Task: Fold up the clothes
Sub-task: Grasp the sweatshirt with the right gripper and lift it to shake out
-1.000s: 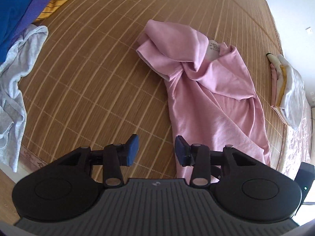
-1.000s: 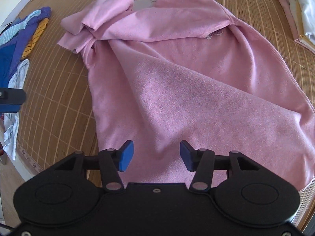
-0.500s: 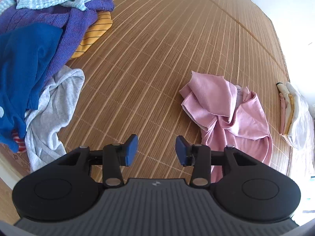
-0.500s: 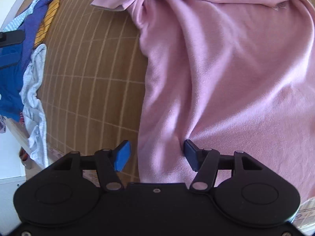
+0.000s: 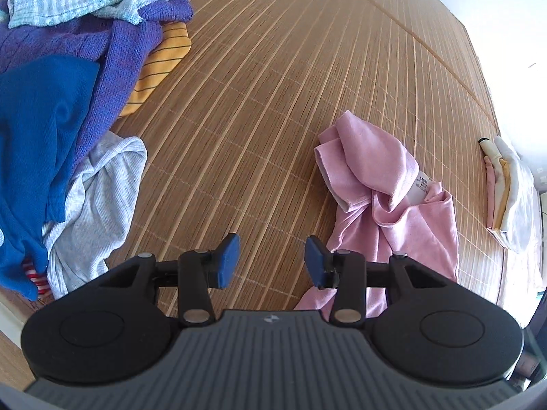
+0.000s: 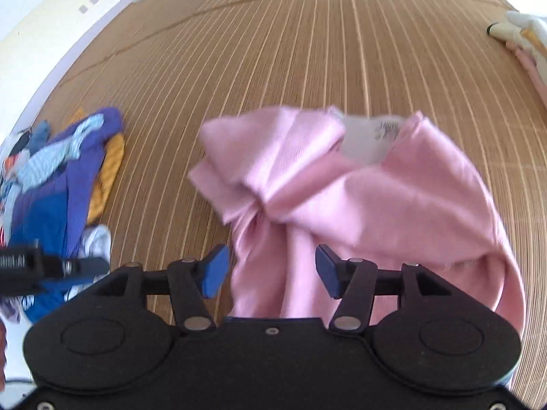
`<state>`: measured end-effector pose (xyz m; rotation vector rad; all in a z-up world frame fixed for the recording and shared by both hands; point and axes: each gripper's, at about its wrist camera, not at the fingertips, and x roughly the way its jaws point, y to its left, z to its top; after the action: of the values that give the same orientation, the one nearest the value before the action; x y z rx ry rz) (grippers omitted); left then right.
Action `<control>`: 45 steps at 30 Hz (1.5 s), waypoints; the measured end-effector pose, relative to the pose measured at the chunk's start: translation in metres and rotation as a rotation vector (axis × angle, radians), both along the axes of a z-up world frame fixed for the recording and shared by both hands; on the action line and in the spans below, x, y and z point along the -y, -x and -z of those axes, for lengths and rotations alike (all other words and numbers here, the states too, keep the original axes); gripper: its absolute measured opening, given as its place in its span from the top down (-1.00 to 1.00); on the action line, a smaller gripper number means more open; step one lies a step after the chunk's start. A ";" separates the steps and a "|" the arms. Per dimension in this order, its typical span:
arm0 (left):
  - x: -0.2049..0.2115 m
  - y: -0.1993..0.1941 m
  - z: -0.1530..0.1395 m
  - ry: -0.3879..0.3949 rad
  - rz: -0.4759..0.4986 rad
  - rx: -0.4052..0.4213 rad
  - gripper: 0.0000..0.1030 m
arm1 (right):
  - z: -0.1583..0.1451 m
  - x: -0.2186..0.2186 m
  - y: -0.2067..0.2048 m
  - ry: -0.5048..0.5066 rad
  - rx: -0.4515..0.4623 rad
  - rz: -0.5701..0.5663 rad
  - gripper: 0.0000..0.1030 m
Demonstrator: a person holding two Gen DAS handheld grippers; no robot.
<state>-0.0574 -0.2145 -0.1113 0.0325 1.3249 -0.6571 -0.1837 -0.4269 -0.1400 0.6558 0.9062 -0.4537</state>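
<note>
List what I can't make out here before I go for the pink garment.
- Pink garment, right wrist view: motion-blurred; lower edge hidden behind the right hand-held gripper.
- Care label, left wrist view: print too small.
- Folded stack: squeezed at the right edge.
- Clothes pile: cut off left.

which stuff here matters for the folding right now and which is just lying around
In play:
pink garment, crumpled, unfolded
right tool, open over it
left tool, open

Lying about:
pile of unfolded clothes
folded stack at the mat's edge
bamboo mat

right gripper (image 6: pixel 268 271) pulled back, pink garment (image 6: pixel 359 198) bunched
</note>
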 end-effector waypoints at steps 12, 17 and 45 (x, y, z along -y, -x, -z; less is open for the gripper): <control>0.004 0.019 0.009 -0.032 0.105 -0.004 0.05 | 0.006 0.039 -0.029 0.046 0.061 0.083 0.84; 0.011 0.026 0.008 -0.055 0.091 0.009 0.05 | -0.051 0.069 0.053 0.167 0.126 0.227 0.84; 0.039 0.131 -0.067 -0.399 -0.365 0.403 0.03 | -0.120 0.059 0.001 -0.214 0.558 -0.277 0.17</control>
<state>-0.1885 -0.2533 -0.0445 0.2297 1.0152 -0.0610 -0.1846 -0.4855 -0.0203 0.7863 0.5023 0.0812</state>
